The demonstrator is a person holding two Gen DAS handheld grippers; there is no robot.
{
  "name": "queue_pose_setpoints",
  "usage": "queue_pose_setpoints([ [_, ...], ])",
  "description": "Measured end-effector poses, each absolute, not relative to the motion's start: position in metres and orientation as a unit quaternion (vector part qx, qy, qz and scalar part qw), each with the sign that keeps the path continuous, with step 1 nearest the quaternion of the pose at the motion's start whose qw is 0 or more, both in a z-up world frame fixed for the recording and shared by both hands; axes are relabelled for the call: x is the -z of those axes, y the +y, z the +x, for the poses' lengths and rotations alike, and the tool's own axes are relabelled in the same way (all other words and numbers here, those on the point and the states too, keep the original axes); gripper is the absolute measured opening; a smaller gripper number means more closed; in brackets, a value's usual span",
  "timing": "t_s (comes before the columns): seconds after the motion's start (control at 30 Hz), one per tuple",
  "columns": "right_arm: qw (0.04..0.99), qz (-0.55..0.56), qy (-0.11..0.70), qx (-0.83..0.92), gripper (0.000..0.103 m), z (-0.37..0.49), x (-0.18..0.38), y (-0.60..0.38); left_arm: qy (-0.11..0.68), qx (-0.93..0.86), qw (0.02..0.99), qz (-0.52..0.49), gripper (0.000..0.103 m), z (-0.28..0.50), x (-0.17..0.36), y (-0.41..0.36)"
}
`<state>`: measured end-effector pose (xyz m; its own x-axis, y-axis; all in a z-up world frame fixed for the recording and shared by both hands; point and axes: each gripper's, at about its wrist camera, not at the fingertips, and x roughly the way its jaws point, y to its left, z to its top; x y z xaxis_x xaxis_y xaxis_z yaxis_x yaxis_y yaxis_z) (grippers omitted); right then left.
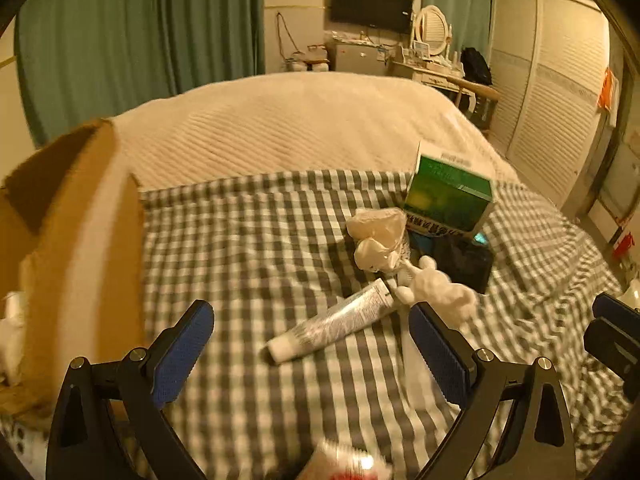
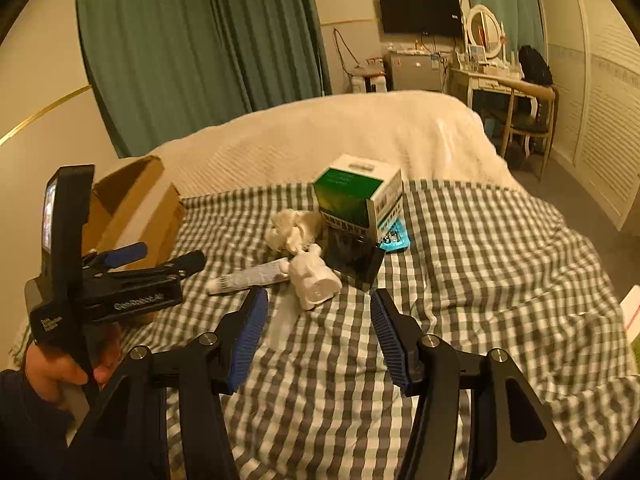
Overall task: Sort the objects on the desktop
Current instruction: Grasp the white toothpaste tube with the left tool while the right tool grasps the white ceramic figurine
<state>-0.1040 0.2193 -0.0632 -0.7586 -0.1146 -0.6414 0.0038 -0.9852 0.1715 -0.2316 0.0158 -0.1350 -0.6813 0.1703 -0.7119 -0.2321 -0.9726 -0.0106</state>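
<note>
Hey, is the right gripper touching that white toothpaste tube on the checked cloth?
Apart. In the right wrist view the right gripper is open and empty above the checked cloth, and bare cloth shows between its left fingertip and the tube.

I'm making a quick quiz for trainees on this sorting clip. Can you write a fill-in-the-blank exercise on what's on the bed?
1. The sorting items lie on a grey-and-white ____ cloth.
2. The open cardboard box sits to the ____ of the pile in both views.
3. The top face of the green-and-white carton is ____.
4. The tube lies ____ on the cloth.

Missing words: checked; left; white; flat
</note>
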Motion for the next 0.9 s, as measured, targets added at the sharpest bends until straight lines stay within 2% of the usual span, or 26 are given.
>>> queue_pose_setpoints([
  [0.2, 0.048, 0.365, -0.092, 0.925, 0.053, -0.151, 0.108, 0.217, 0.066, -0.898, 0.125, -0.418, 0.100, -0.259, 0.185, 0.019],
  [0.33, 0.054, 0.383, -0.102, 0.917, 0.053, -0.184, 0.140, 0.213, 0.047, -0.880, 0.146, -0.450, 0.100, -0.274, 0.202, 0.015],
  [0.43, 0.061, 0.390, -0.110, 0.912, 0.053, -0.201, 0.152, 0.207, 0.060, -0.874, 0.155, -0.457, 0.096, -0.277, 0.208, 0.018],
  [0.5, 0.061, 0.395, -0.102, 0.911, 0.053, -0.209, 0.157, 0.201, 0.070, -0.873, 0.166, -0.454, 0.077, -0.274, 0.208, 0.021],
  [0.57, 0.059, 0.403, -0.096, 0.908, 0.054, -0.217, 0.162, 0.197, 0.077, -0.871, 0.182, -0.449, 0.052, -0.270, 0.205, 0.023],
  [0.6, 0.060, 0.404, -0.098, 0.907, 0.053, -0.219, 0.163, 0.197, 0.081, -0.870, 0.188, -0.449, 0.046, -0.268, 0.205, 0.024],
  [0.63, 0.060, 0.404, -0.101, 0.907, 0.050, -0.219, 0.163, 0.198, 0.087, -0.868, 0.195, -0.448, 0.034, -0.266, 0.204, 0.026],
  [0.67, 0.059, 0.406, -0.102, 0.906, 0.049, -0.220, 0.164, 0.198, 0.094, -0.867, 0.199, -0.447, 0.026, -0.264, 0.203, 0.028],
  [0.73, 0.056, 0.408, -0.102, 0.906, 0.049, -0.217, 0.164, 0.197, 0.110, -0.867, 0.196, -0.445, 0.023, -0.261, 0.202, 0.029],
  [0.9, 0.053, 0.407, -0.106, 0.906, 0.049, -0.205, 0.165, 0.198, 0.114, -0.871, 0.186, -0.441, 0.022, -0.253, 0.195, 0.029],
])
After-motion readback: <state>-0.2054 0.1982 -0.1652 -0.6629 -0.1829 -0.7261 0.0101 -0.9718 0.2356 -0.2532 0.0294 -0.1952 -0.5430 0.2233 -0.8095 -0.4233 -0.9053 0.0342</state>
